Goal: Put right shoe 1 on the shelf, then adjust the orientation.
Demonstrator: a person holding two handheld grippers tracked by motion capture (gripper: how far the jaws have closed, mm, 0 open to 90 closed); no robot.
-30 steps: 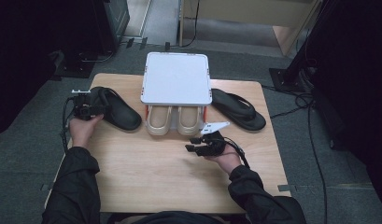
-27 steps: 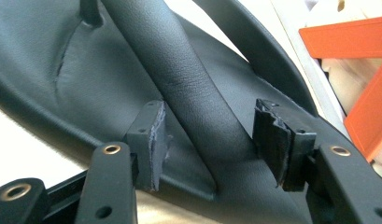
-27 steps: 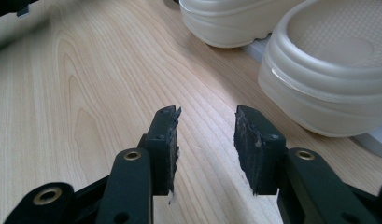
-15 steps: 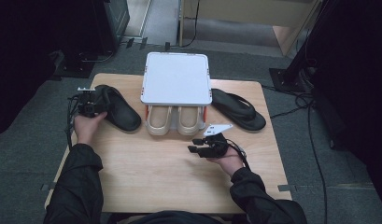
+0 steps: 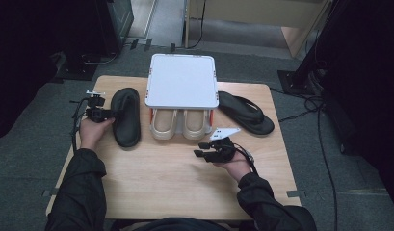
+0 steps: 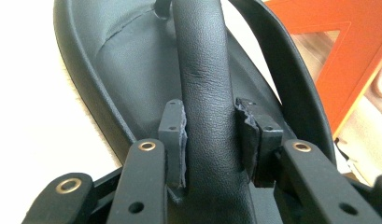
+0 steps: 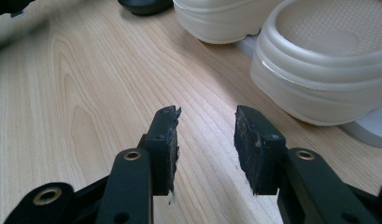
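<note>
A black flip-flop sandal (image 5: pixel 126 115) lies on the left of the wooden table (image 5: pixel 175 187). My left gripper (image 5: pixel 110 114) reaches it from the left. Its jaws have just been closing, and in the left gripper view both pads (image 6: pixel 174 135) now press on the sandal's thick strap (image 6: pixel 205 84), so the gripper (image 6: pixel 209 135) is shut on it. My right gripper (image 5: pixel 200 149) rests low at mid-table, pointing left, open with nothing but bare wood between its fingers (image 7: pixel 205 135). The second black sandal (image 5: pixel 246 113) lies at the right.
A white-topped rack (image 5: pixel 181 79) with orange sides stands at the back centre. A pair of cream shoes (image 5: pixel 177 124) pokes out from under it, close ahead and to the right of the right gripper (image 7: pixel 319 70). Dark floor and cables surround the table.
The left gripper's jaws closed onto the sandal's strap. The left sandal has swung from a slant to lie nearly straight front to back. The right hand has stayed put.
</note>
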